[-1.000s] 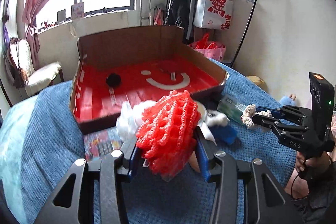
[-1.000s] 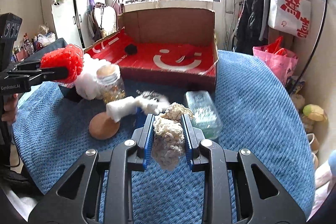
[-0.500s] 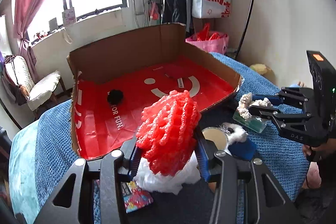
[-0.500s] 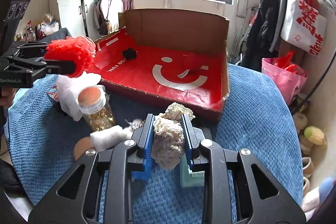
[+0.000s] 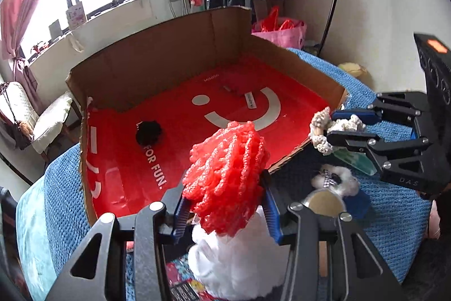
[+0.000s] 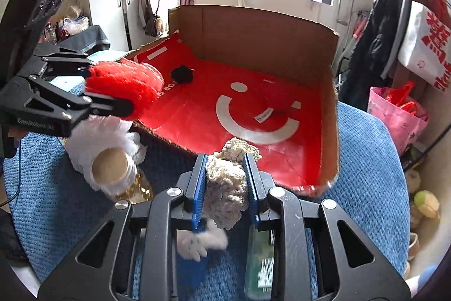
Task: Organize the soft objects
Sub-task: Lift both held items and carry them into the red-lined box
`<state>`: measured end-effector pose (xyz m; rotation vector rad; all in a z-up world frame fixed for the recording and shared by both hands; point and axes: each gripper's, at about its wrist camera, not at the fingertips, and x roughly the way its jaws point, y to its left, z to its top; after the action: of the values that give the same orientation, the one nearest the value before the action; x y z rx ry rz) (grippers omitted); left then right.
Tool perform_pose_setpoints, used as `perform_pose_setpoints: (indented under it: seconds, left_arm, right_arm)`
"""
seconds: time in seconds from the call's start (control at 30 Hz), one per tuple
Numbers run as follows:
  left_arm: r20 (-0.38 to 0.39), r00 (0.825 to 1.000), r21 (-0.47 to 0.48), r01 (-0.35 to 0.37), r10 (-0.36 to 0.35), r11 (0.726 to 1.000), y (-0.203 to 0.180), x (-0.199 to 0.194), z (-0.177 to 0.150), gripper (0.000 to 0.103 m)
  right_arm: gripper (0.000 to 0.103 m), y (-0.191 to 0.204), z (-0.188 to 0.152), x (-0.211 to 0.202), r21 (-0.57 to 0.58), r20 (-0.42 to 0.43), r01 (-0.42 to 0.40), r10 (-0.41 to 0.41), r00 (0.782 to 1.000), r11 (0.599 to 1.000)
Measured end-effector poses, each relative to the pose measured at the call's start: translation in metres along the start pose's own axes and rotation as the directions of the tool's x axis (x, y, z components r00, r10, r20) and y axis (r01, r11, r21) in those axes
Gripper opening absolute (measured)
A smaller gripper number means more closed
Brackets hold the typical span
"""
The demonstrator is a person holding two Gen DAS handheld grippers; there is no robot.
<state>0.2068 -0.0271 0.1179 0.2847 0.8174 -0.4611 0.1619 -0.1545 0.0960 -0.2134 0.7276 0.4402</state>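
With my left hand-held gripper [image 5: 225, 199] clamping the red mesh ball [image 5: 227, 177] and my right hand-held gripper [image 6: 225, 185] the cream yarn [image 6: 225, 185] (both squashy), either could snag the box [image 6: 329, 114] wall and drop onto the bed [image 6: 366, 160].

both grippers, left [image 5: 225, 205] and right [image 6: 225, 182], clamped, angled downward

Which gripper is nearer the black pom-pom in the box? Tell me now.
Left. The left gripper, clamped on the red foam net, hangs at the box's near edge close to the black pom-pom. The right gripper, holding the cream crochet piece, sits by the far corner.
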Motion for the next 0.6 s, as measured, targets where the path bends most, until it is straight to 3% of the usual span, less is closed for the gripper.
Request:
perform_pose_setpoints:
  seconds: [0.27, 0.6]
  left_arm:
    - [-0.06, 0.998, 0.025, 0.015, -0.013, 1.0, 0.009, 0.025, 0.012, 0.048]
    - [-0.134, 0.99, 0.008, 0.053, -0.052, 0.999, 0.027, 0.057, 0.03, 0.048]
  right_arm:
    - [0.025, 0.0, 0.025, 0.025, -0.012, -0.029, -0.038, 0.037, 0.999, 0.999]
    - [0.025, -0.003, 0.055, 0.071, -0.033, -0.122, -0.049, 0.044, 0.992, 0.998]
